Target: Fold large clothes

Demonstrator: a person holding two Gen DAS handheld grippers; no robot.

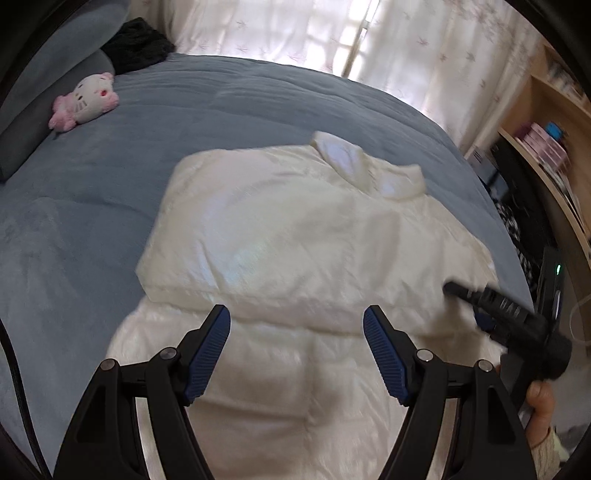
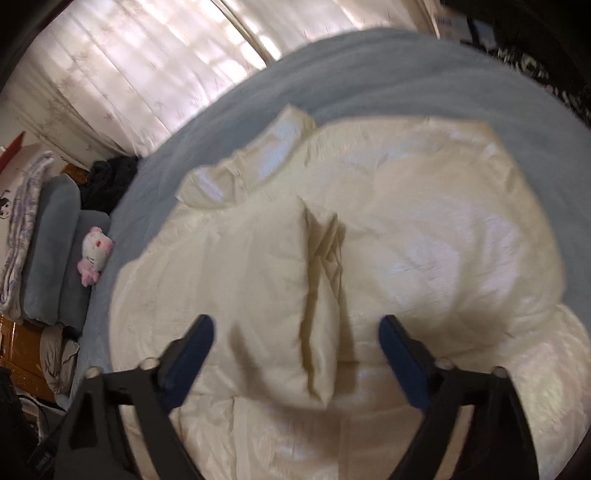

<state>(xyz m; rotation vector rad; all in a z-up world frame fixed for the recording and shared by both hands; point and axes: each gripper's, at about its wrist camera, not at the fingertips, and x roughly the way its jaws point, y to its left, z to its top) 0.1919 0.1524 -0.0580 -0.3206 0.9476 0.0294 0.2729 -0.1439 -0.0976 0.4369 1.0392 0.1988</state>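
Note:
A cream padded jacket (image 1: pixel 295 229) lies flat on the blue bed cover (image 1: pixel 110 177), its collar (image 1: pixel 351 162) at the far end. In the right wrist view the jacket (image 2: pixel 424 229) has a sleeve folded inward, making a ridge (image 2: pixel 321 280) down the middle. My left gripper (image 1: pixel 297 321) hovers open over the jacket's near part, with nothing between its fingers. My right gripper (image 2: pixel 295 328) hangs open above the sleeve ridge, its pads apart from the cloth. In the left wrist view the right gripper (image 1: pixel 469 302) is over the jacket's right edge, held by a hand (image 1: pixel 539 395).
A pink and white plush toy (image 1: pixel 86 101) lies near the grey pillows (image 1: pixel 33 122) at the bed's far left. A dark garment (image 1: pixel 136 44) sits behind it. Wooden shelves (image 1: pixel 546 155) stand right of the bed. Curtains (image 1: pixel 295 33) hang beyond it.

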